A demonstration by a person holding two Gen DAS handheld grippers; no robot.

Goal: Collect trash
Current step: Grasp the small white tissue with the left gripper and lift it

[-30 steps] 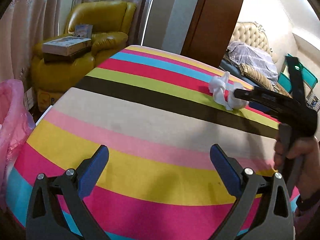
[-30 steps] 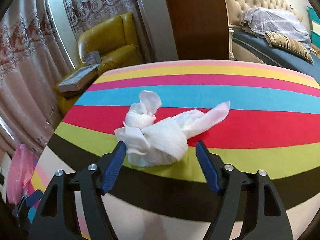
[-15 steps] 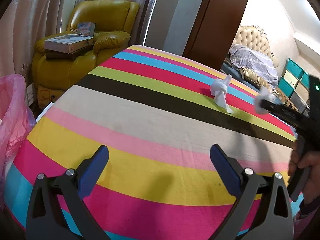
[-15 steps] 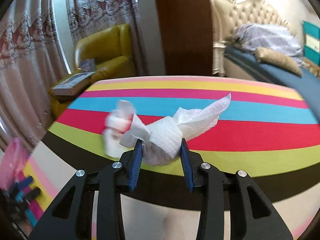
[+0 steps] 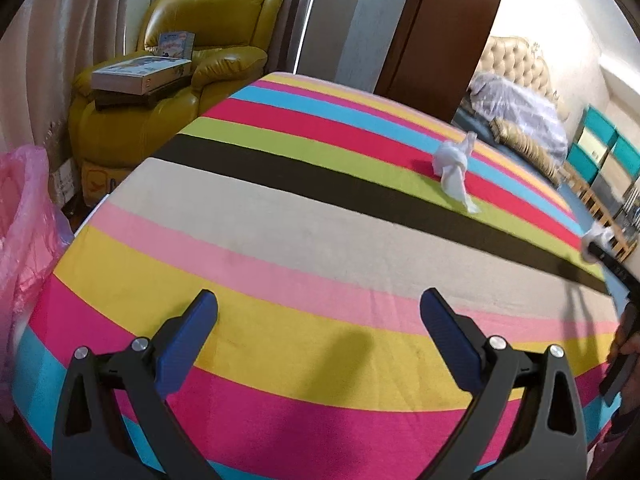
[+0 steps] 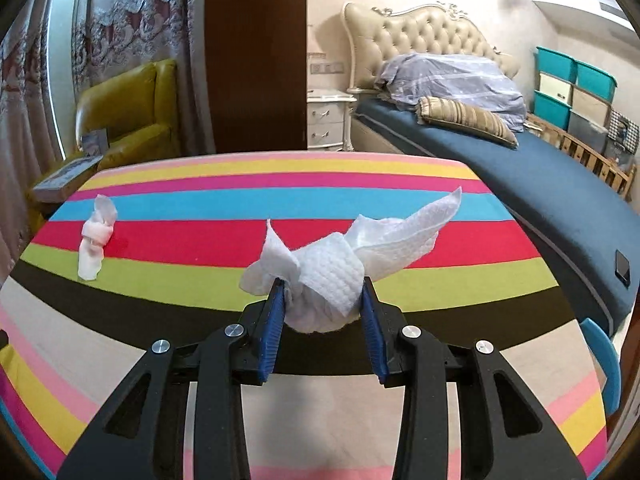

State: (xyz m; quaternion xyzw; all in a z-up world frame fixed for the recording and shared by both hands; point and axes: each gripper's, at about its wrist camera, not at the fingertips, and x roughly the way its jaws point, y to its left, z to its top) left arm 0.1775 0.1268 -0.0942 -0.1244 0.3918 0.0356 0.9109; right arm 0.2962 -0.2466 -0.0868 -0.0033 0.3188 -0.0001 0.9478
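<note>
My right gripper (image 6: 323, 300) is shut on a crumpled white tissue (image 6: 332, 276), held just above the striped table; one corner of the tissue sticks up to the right. A second twisted white tissue (image 6: 95, 240) lies on the red and green stripes at the left of the right wrist view, and it shows as a tissue (image 5: 454, 168) at the far right of the table in the left wrist view. My left gripper (image 5: 318, 336) stands open over the near yellow and pink stripes with nothing between its fingers. The right gripper (image 5: 600, 246) shows at that view's right edge with the held tissue at its tip.
A pink plastic bag (image 5: 22, 232) hangs off the table's left edge. A yellow armchair (image 5: 168, 80) with boxes on it stands beyond the far left corner. A bed with a blue cover (image 6: 540, 188) runs along the right side. The striped tablecloth (image 5: 280, 248) covers the table.
My right gripper closed on one of the two tissues and carried it to the right, away from the other, which stayed on the table. The left gripper barely moved.
</note>
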